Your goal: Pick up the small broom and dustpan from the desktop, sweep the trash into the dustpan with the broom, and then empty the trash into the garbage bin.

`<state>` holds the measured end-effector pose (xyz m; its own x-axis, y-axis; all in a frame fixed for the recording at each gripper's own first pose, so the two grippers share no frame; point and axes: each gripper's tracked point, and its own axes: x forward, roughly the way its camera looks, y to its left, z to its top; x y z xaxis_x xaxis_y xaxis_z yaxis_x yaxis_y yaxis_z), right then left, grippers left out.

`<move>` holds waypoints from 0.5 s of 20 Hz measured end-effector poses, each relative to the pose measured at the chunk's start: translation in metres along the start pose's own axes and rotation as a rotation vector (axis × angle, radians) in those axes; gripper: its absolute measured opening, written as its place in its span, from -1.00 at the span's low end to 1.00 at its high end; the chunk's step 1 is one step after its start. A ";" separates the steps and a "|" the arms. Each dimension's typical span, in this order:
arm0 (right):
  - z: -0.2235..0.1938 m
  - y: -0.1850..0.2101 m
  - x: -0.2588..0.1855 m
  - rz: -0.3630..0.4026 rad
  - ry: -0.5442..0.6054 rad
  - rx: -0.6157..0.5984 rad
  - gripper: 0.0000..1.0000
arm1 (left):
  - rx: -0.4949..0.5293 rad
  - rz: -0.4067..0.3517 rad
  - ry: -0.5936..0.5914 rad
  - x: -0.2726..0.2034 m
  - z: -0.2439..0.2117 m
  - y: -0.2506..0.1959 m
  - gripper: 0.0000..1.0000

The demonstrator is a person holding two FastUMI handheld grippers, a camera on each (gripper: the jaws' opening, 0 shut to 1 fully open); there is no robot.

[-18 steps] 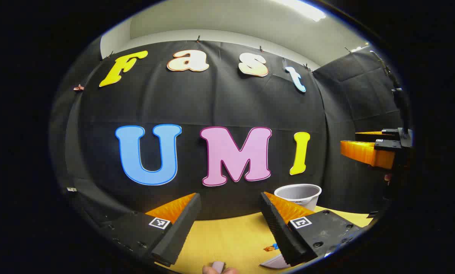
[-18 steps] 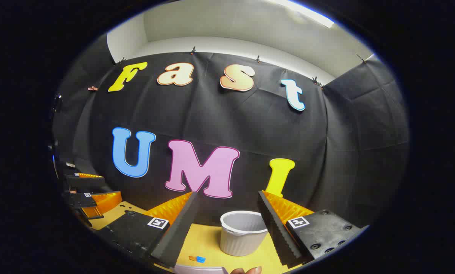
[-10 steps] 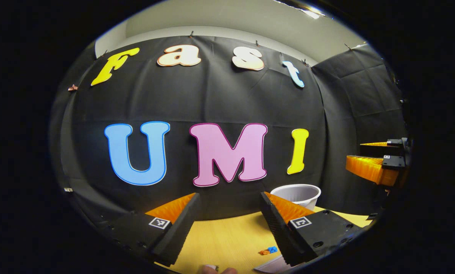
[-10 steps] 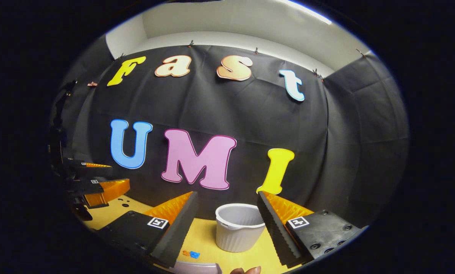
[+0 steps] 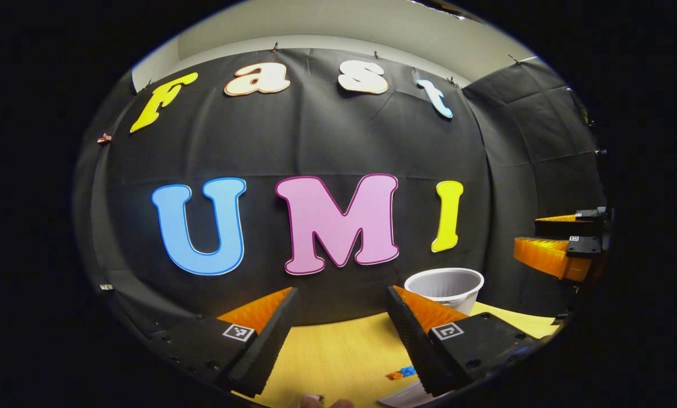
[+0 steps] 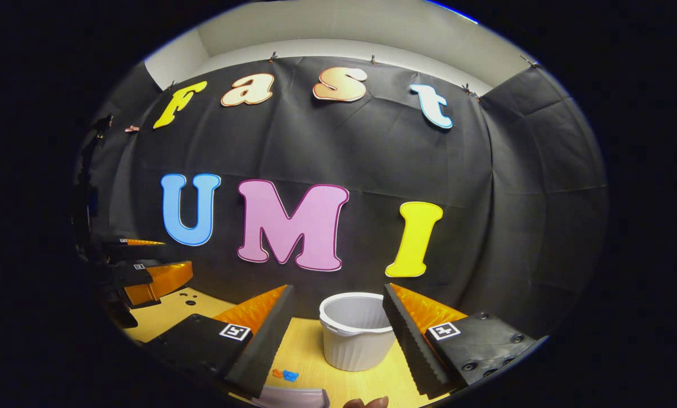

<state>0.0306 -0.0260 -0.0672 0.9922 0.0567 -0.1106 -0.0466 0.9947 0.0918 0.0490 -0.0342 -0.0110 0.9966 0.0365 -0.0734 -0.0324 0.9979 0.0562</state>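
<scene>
A: Two grippers, both with fingers spread and nothing between them. The left gripper (image 5: pixel 341 334) and the right gripper (image 6: pixel 338 334) hover above the yellow tabletop (image 5: pixel 338 357), so I judge this the opening reach: nothing is picked up yet.

B: Nearest first, then. What lies at six o'clock?

A: In the right gripper view, a pale curved edge (image 6: pixel 293 396) sits at six o'clock, under the fingers; it may be the dustpan, though I cannot tell for sure. A similar pale edge (image 5: pixel 403 395) shows at five o'clock in the left gripper view. I cannot pick out the broom.

B: And the trash?

A: Small orange and blue scraps, the trash (image 6: pixel 284 374), lie just beyond that edge. Farther at twelve o'clock stands the white ribbed garbage bin (image 6: pixel 355 340), upright and open-mouthed, near the booth's back cloth.

B: So the next move?

A: Both grippers likely need to tip down and close on the tools' handles. Bare tabletop lies between scraps and bin, but the cloth stands close behind the bin, and the other gripper (image 5: pixel 553 249) hangs at three o'clock.
</scene>
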 end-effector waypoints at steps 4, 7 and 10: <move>0.002 0.004 0.004 0.011 -0.015 -0.008 0.94 | -0.009 0.009 0.017 0.003 -0.007 0.001 0.94; 0.001 0.009 0.006 0.021 -0.011 -0.015 0.94 | -0.005 0.017 0.020 0.002 -0.010 0.004 0.95; 0.001 0.015 0.005 0.037 -0.006 -0.024 0.94 | -0.013 0.034 0.032 -0.004 -0.018 0.010 0.95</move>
<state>0.0351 -0.0107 -0.0650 0.9904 0.0935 -0.1015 -0.0864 0.9937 0.0719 0.0436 -0.0236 -0.0286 0.9920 0.0717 -0.1037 -0.0673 0.9967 0.0458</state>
